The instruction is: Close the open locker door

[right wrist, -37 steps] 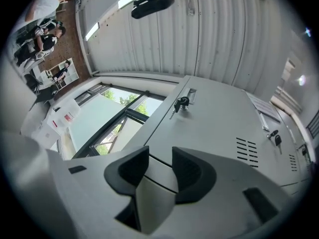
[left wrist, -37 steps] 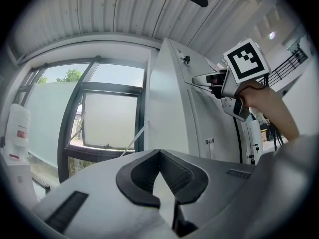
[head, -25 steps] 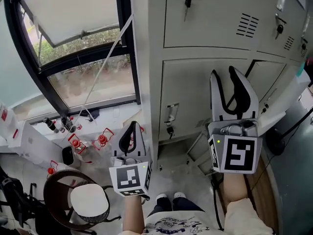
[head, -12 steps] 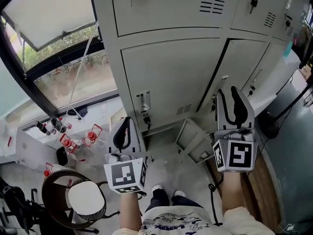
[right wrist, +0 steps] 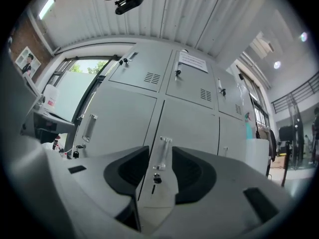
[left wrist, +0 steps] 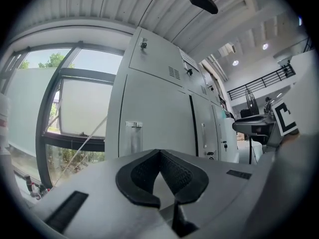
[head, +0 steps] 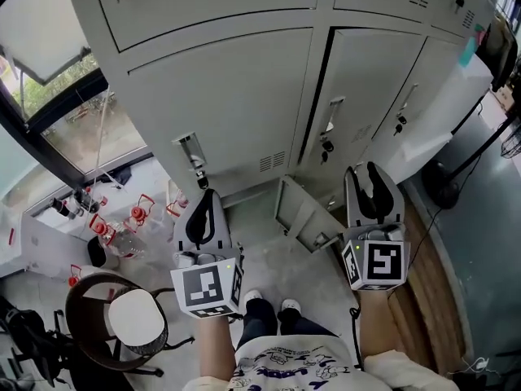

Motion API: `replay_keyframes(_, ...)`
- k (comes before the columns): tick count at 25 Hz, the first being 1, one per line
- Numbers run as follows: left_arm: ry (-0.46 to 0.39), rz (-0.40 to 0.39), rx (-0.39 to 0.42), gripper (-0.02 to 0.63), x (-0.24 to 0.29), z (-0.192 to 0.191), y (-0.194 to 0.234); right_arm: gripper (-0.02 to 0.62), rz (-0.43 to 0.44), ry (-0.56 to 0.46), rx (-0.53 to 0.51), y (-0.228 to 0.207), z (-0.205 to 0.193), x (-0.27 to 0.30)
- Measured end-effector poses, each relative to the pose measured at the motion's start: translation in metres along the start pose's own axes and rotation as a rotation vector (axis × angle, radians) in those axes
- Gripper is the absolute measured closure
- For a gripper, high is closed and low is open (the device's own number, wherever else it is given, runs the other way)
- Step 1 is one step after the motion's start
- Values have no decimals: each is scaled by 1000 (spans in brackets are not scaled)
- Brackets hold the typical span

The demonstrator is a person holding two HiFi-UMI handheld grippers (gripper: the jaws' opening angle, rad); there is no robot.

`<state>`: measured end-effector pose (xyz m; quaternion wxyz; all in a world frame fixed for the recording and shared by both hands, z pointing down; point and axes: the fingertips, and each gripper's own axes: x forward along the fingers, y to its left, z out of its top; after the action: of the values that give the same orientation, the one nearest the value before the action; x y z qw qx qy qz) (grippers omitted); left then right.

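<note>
A bank of grey lockers (head: 228, 88) fills the top of the head view. Near the floor a small locker door (head: 299, 214) hangs open, swung out toward me. Above it a taller door (head: 362, 88) with a vertical handle (right wrist: 163, 153) shows a dark gap along its left edge. My right gripper (head: 366, 169) is open and empty, held in front of these doors and apart from them; the handle shows between its jaws far off. My left gripper (head: 206, 195) is shut on nothing, its pads (left wrist: 142, 176) meeting at the tips, pointing at the left locker's latch (left wrist: 133, 138).
A window (head: 57, 80) lies to the left, with red-capped bottles (head: 114, 230) and a round chair (head: 134, 320) below it. A white table (head: 431, 137) stands at the right beside a wooden floor strip. My feet (head: 269, 304) are close to the low door. Keys hang in several locks.
The view has swung right along the lockers, and the window has slid off to the left. Both grippers sit lower in the frame. The low open door has come into view.
</note>
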<state>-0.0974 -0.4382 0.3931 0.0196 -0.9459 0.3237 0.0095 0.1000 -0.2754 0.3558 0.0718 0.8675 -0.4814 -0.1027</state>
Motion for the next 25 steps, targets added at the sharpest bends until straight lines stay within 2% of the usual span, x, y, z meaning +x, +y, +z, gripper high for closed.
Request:
replay_keyframes(6, 16, -2, -3, 603, -4, -5, -30, 456, 8, 0, 92, -12, -11, -14)
replay_keyframes(8, 10, 0, -2, 603, -6, -3, -37, 500, 6, -11, 129, -16, -10, -19)
replay_keyframes(10, 5, 2, 3, 603, -8, 0, -43, 502, 15, -20, 152, -18, -9, -22)
replay_keyframes(11, 3, 3, 5, 603, -9, 1, -46, 539, 18, -23, 156, -19, -9, -24)
replay_keyframes(13, -1, 5, 8, 603, -10, 4, -50, 563, 25, -26, 159, -20, -8, -25)
replay_keyframes(14, -3, 7, 9, 603, -11, 6, -51, 597, 29, -24, 160, -20, -9, -26)
replay_keyframes(25, -25, 18, 17, 603, -17, 20, -53, 600, 47, -6, 178, -13, -9, -28)
